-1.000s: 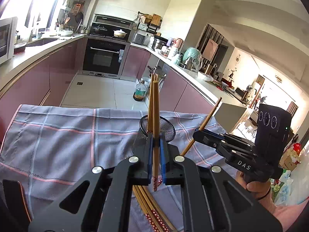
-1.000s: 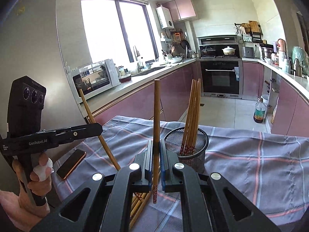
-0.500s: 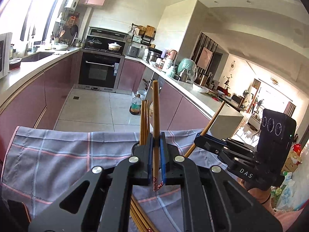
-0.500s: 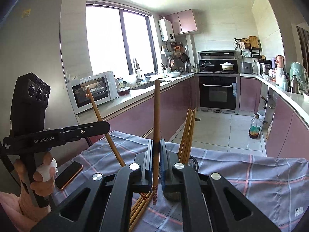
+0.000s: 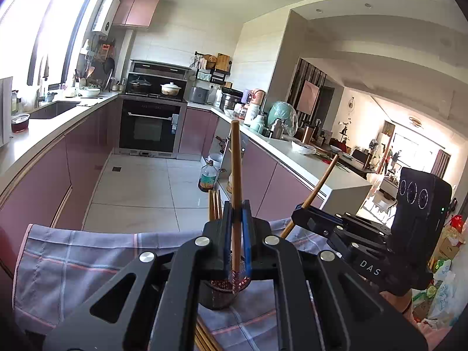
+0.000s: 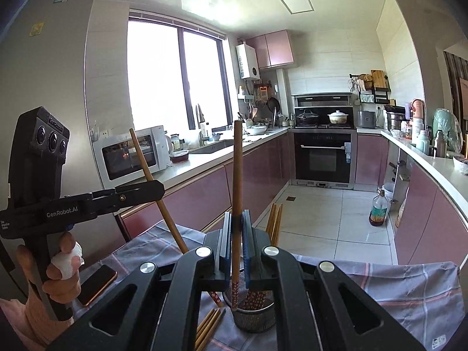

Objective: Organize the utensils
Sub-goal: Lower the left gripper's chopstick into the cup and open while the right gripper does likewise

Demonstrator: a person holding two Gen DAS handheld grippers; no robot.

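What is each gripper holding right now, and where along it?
Left gripper and right gripper each clamp one chopstick near its patterned lower end.

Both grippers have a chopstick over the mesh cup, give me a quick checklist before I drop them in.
1. Left gripper clamped on its chopstick: ok.
2. Right gripper clamped on its chopstick: ok.
3. Left chopstick's tip over the mesh cup: ok.
4. Right chopstick's tip inside the cup rim: ok.
5. Room among the chopsticks already in the cup: cannot tell.
6. Loose chopsticks on the cloth away from the cup: ok.
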